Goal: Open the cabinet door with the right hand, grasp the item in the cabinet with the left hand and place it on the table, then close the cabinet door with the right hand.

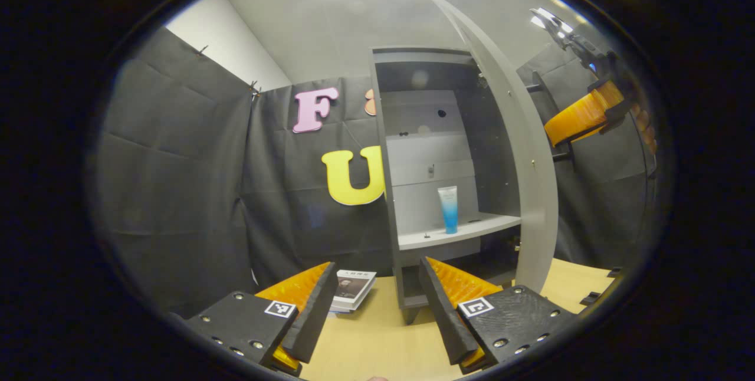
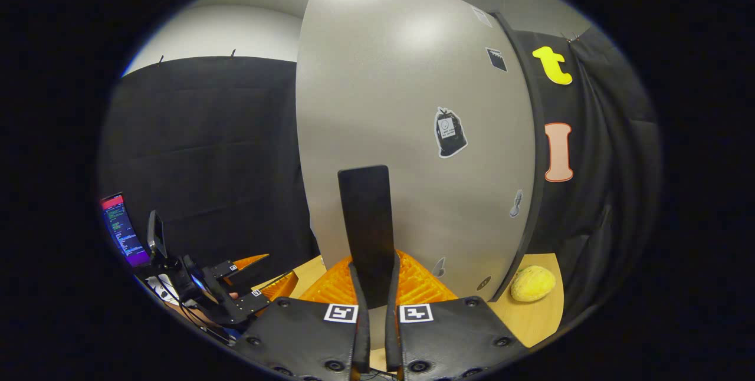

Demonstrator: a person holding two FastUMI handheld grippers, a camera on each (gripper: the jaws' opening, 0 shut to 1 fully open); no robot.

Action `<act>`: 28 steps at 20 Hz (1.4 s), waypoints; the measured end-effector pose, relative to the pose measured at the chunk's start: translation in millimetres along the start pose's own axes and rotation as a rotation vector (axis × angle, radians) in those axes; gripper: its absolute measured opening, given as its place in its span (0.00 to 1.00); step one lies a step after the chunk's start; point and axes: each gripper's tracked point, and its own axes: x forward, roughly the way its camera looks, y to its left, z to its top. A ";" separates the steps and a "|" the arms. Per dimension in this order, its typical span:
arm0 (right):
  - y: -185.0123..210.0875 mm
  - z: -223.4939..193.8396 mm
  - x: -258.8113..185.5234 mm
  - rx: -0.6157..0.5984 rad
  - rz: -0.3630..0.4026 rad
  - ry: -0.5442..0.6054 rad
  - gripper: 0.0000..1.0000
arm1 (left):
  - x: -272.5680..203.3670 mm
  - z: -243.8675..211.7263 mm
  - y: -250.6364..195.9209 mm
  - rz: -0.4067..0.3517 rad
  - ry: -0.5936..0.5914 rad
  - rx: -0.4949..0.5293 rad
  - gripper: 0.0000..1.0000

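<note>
Tube: we see the blue-and-white tube [image 1: 448, 209] upright on the cabinet shelf [image 1: 472, 229], well ahead of the left tool [image 1: 374, 310], whose fingers are spread.
Door: the grey cabinet door [image 1: 531, 192] stands open; the right tool [image 2: 373, 316] is pinching its dark handle [image 2: 367, 222].
Surroundings: books [image 1: 354, 289] and a yellow rounded object [image 2: 532, 283] lie on the smooth wooden worktop [image 1: 377, 340].
</note>
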 end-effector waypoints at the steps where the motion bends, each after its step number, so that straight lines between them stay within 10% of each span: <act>1: -1.3 0.0 -3.0 0.004 -0.006 -0.002 0.12 | 1.6 0.8 -6.5 -0.011 -0.001 0.000 0.84; 28: -108.6 -2.3 -66.1 0.092 -0.363 -0.088 0.07 | 13.1 4.1 -132.9 -0.153 0.011 -0.016 0.84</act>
